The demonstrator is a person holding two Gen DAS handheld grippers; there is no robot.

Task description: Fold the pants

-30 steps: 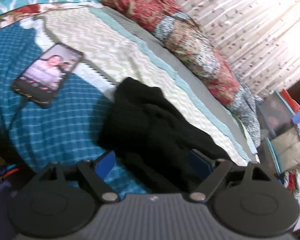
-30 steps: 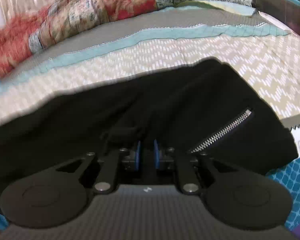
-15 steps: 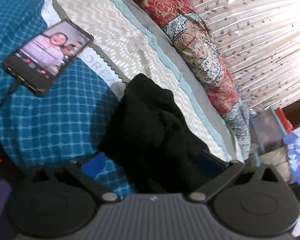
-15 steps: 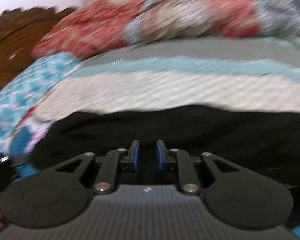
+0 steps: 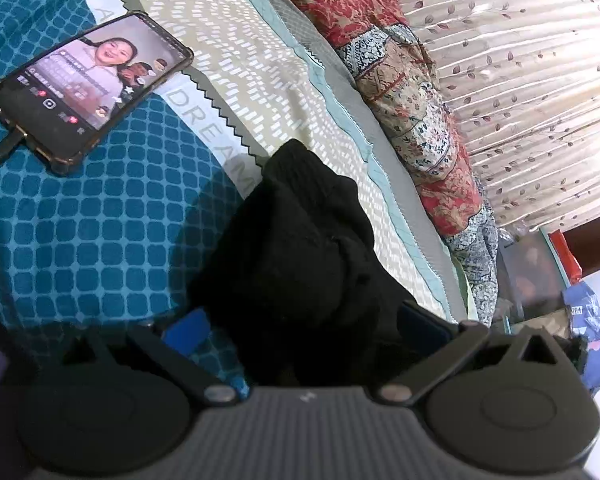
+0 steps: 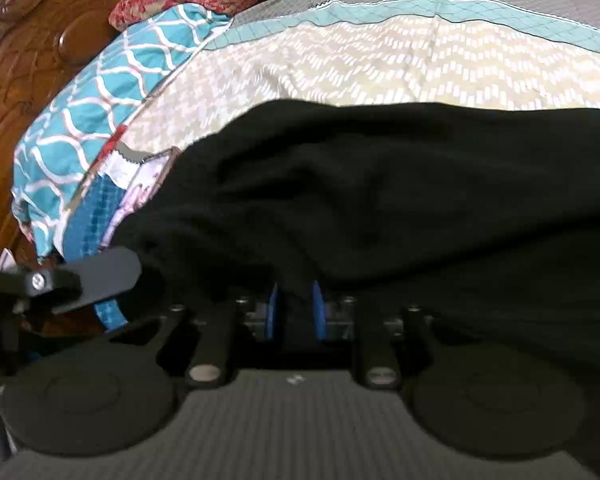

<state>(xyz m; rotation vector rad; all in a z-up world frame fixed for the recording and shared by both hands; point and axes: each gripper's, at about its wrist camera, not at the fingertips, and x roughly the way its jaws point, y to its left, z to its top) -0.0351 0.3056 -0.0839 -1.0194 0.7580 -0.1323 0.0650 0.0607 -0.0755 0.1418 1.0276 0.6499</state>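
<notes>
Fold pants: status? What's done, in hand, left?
Done: black pants lie doubled into a thick bundle on the bed, beside the phone.

In hand: right gripper pinches a fold of the cloth. The left gripper has just been opening; its wide jaws straddle the near end without pressing.

Left: bundle looks lumpy and uneven; probably a further fold and some flattening.

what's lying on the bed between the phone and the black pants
Left wrist view: only bedding between phone and black pants, blue checked cover and a white DREAM-lettered strip.
</notes>
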